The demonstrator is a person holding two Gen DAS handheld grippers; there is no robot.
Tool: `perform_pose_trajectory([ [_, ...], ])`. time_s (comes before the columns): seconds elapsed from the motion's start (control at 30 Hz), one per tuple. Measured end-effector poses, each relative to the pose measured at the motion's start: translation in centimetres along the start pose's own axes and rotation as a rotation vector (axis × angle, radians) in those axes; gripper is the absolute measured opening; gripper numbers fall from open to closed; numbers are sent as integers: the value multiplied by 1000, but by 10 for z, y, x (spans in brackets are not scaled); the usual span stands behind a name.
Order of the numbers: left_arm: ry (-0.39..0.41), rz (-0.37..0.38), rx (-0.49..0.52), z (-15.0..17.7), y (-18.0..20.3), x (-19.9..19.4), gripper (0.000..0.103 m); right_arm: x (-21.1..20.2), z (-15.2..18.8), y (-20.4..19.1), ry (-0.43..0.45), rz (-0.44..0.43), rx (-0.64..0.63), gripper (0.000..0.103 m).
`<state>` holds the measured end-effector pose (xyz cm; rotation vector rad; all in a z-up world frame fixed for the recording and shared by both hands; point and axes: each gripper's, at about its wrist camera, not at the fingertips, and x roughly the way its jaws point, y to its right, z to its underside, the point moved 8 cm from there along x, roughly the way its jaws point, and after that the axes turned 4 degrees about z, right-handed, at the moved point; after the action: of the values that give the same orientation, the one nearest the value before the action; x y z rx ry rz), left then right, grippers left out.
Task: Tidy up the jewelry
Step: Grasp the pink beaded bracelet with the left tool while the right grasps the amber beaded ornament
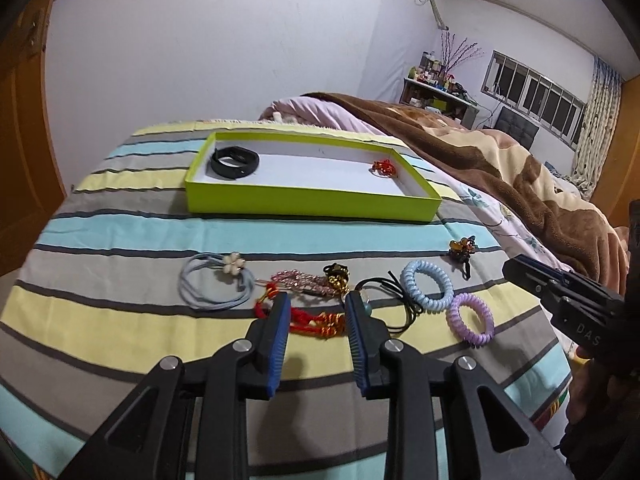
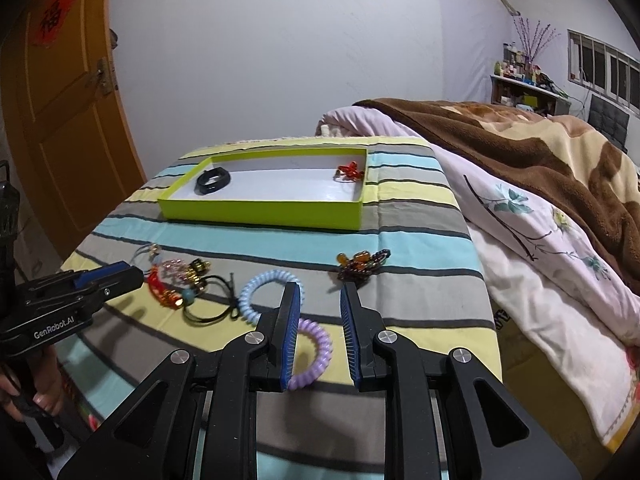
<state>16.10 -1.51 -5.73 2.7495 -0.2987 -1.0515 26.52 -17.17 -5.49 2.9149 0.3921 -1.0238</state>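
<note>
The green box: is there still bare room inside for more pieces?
Yes. The green box has a bare white floor between the black band at one end and the red knot at the other. The crowded spot is the striped cloth beside the left gripper.

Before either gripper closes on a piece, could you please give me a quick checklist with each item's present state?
1. Left gripper open: ok.
2. Red braided bracelet between its fingers: ok.
3. Right gripper open: ok.
4. Purple coil hair tie centred between right fingers: not ok, partly behind one finger.
5. Green box has bare floor: ok.
6. Bracelet free of black cord: cannot tell.
</note>
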Motion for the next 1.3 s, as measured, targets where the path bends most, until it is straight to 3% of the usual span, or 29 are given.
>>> perform_pose_trajectory([
  [0.3,-62,10,-65,-1,-6,32,29,31,-4,14,-52,13,36,21],
  [0.43,-71,9,-88,-3,-8,38,29,48,-3,20,-125,-22,86,21],
  [0.57,-85,14,-117,-4,-11,43,29,54,-8,20,-143,-48,117,22],
  [0.9,-105,-8,-157,-13,-17,56,33,72,-22,24,-173,4,135,22],
  [1.0,-111,-34,-137,-16,-15,58,32,76,-25,21,-178,7,122,27],
  [1.07,-115,-50,-123,-16,-16,59,30,81,-23,21,-195,21,103,33],
  [1.1,-115,-62,-116,-16,-17,60,24,83,-22,21,-204,22,98,34],
  [1.3,-113,-61,-113,-17,-21,58,16,87,-17,22,-229,3,110,32],
])
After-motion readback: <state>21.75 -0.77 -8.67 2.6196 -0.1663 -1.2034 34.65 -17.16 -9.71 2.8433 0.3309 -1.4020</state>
